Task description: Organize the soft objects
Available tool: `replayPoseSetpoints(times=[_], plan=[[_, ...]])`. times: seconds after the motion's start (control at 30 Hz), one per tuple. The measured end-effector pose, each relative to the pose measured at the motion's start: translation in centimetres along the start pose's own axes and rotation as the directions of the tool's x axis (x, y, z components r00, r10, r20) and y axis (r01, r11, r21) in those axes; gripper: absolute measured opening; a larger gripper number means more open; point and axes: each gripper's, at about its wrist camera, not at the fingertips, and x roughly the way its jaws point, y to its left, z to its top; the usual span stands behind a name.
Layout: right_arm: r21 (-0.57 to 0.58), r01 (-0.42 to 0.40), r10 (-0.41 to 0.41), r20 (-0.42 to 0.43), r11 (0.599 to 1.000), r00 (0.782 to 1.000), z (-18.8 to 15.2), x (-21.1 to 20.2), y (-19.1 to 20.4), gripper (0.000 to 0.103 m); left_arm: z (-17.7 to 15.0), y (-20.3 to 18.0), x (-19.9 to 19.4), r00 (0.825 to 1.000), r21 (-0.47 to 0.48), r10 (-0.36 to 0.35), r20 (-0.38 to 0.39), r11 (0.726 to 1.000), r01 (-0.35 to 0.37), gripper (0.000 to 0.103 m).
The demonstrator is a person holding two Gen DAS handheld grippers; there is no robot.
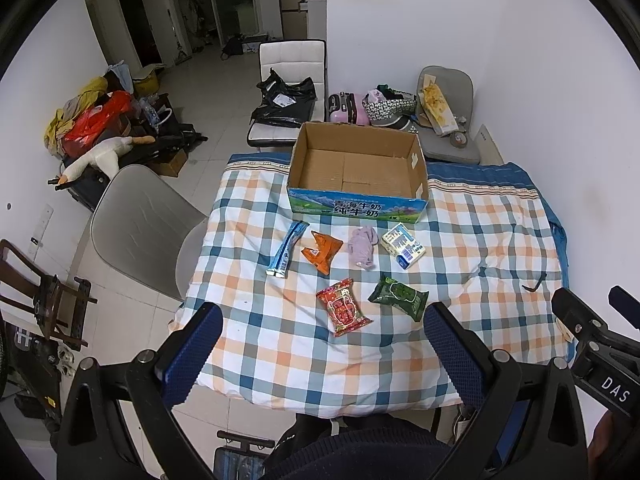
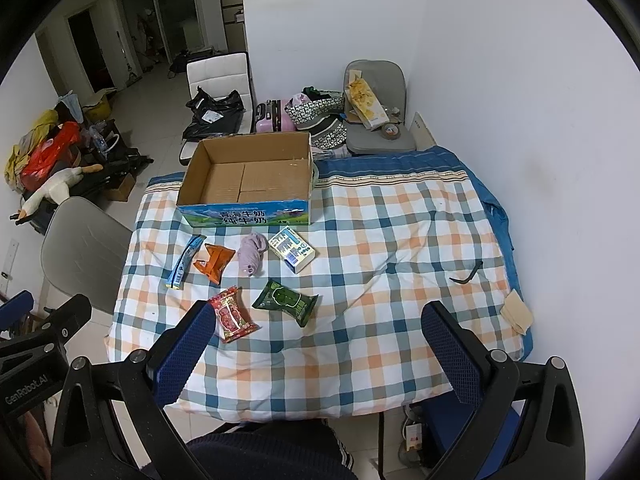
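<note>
Both tools are held wide open above the near edge of the checked worktop (image 1: 500, 240), and nothing is gripped by either. The left tool (image 1: 324, 332) is seen with the red packet (image 1: 343, 307) lying just beyond its fingertips, the green packet (image 1: 399, 297) beside it. In the right wrist view, the right tool (image 2: 320, 332) has that red packet beside its left finger (image 2: 188, 344). Farther off, a blue stick pack (image 1: 287, 249), orange pouch (image 1: 323, 251), lilac cloth (image 1: 363, 245) and small carton (image 1: 403, 247) lie in a row before the empty cardboard box (image 1: 356, 200).
</note>
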Motion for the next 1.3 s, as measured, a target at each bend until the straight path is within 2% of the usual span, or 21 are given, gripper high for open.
replayPoseSetpoints(times=[0.53, 0.6, 1.3], plan=[[0.000, 0.003, -0.003, 0.007, 1.000, 1.000, -0.7, 0.3, 0.4, 0.103, -0.1, 0.0, 0.0, 1.000, -0.001, -0.002, -0.001, 1.000, 0.002, 0.103], [-0.001, 0.003, -0.003, 0.007, 1.000, 1.000, 0.7, -0.3, 0.3, 0.103, 0.0, 0.0, 0.0, 1.000, -0.002, -0.002, -0.002, 1.000, 0.002, 0.103], [-0.006, 0.005, -0.005, 0.014, 1.000, 1.000, 0.6, -0.4, 0.3, 0.103, 0.0, 0.1, 0.1, 1.000, -0.003, -0.005, -0.002, 1.000, 0.005, 0.103]])
